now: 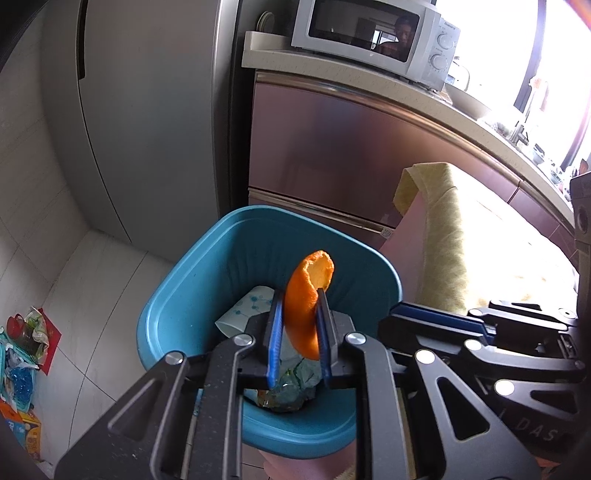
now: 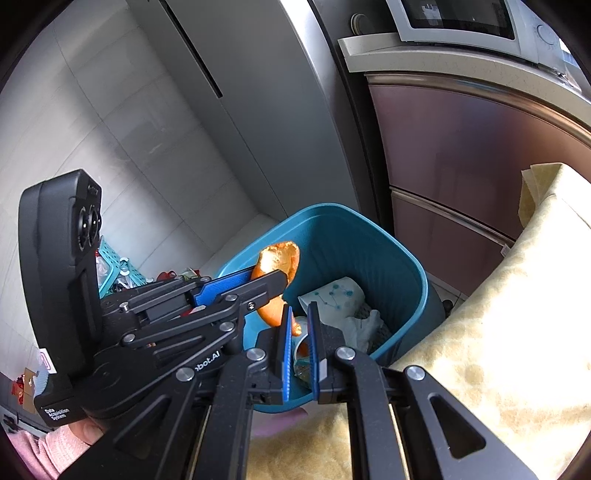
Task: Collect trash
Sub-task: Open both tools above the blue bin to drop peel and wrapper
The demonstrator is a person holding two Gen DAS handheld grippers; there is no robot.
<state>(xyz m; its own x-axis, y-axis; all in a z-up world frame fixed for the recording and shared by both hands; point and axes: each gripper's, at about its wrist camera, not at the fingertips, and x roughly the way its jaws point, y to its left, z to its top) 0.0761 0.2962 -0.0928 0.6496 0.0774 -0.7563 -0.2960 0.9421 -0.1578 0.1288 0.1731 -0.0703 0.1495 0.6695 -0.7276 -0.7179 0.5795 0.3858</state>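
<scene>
A tall grey refrigerator [image 1: 147, 110] and a white microwave [image 1: 373, 33] on the counter stand behind a teal trash bin [image 1: 177, 295] on the kitchen floor beside a table draped in a yellow cloth [image 1: 443, 236]. Inside the bin lie a patterned paper cup [image 2: 340, 295] and crumpled wrappers [image 1: 295, 384]. Over its mouth, the left gripper [image 1: 298, 332] pinches a curl of orange peel [image 1: 306, 302] between its blue pads, the jaws just starting to ease apart. The right gripper [image 2: 298, 350] hangs alongside above the near rim, its jaws pressed nearly together with nothing between them. The peel looks light, limp and slightly waxy; a light pinch across its thick middle, as here, should hold it without tearing, and it would likely drop freely once freed.
</scene>
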